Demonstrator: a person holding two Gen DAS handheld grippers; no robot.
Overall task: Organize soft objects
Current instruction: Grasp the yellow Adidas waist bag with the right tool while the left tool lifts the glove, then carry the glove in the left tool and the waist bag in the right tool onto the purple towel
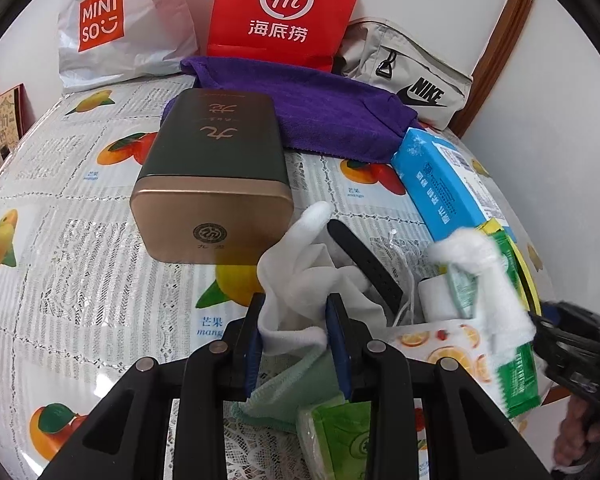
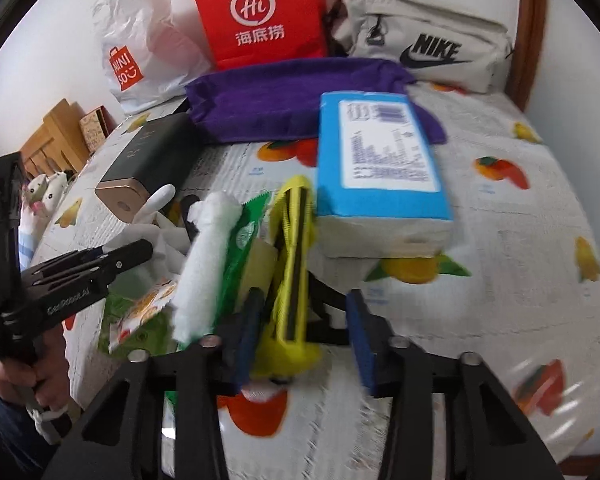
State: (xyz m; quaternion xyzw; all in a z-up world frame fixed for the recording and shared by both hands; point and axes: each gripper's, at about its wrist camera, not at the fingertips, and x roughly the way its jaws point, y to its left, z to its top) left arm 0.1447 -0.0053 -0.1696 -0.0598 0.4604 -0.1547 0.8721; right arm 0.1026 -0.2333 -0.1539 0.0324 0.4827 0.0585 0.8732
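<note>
White glove (image 1: 300, 280) sits between our left hand-held gripper (image 1: 296, 344) pads, near table (image 1: 100, 280) edge, grip unclear. Right hand-held gripper (image 2: 304, 344) gapes around yellow brush (image 2: 292, 272). Next: lift glove clear.

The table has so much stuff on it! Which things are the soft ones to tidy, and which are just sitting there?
Soft things to tidy:
white glove, between the left gripper fingers
white fluffy cloth
pale green cloth
purple towel
tissue pack

Just sitting there:
dark tin box
red paper bag
Miniso plastic bag
Nike pouch
black strap
</note>
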